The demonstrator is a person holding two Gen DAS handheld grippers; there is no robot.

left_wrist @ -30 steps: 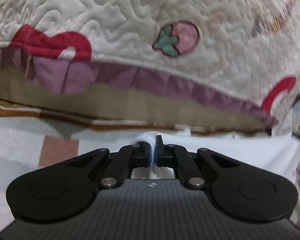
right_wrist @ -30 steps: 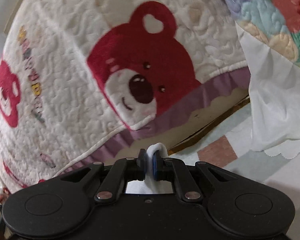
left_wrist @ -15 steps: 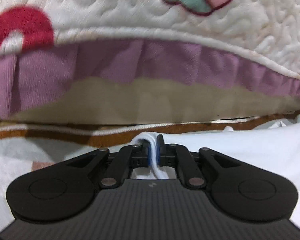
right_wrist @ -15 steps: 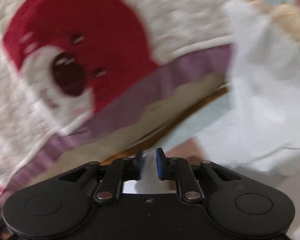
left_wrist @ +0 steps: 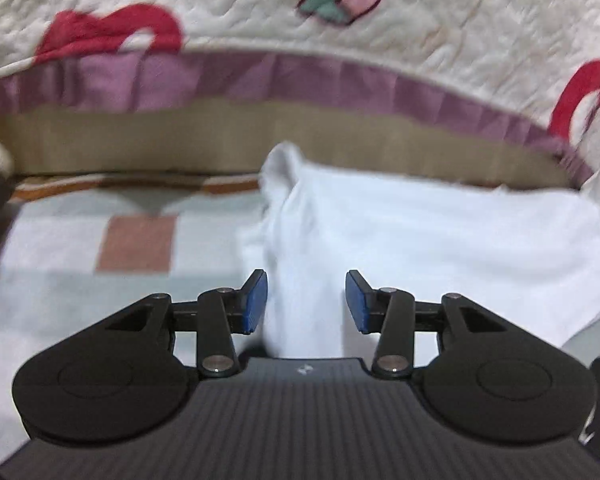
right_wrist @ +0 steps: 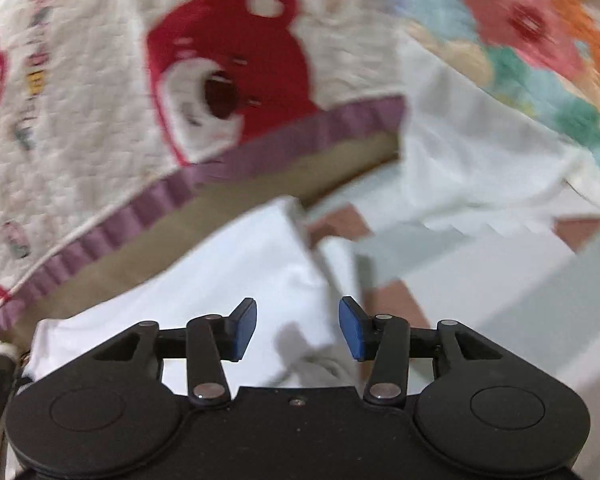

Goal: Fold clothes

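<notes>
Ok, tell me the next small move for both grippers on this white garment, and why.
Probably draw both back clear of the white garment. The left gripper and right gripper have just been opening, pads off the cloth, which lies folded on the checked sheet by the bear quilt; then regrip for the next fold.

Home bedroom: quilted cream bedspread [right_wrist: 100, 92] with red bear print and purple ruffle, checked pastel bed sheet [left_wrist: 80, 248], floral quilt [right_wrist: 540, 40], white garment [left_wrist: 440, 236] laid out.
</notes>
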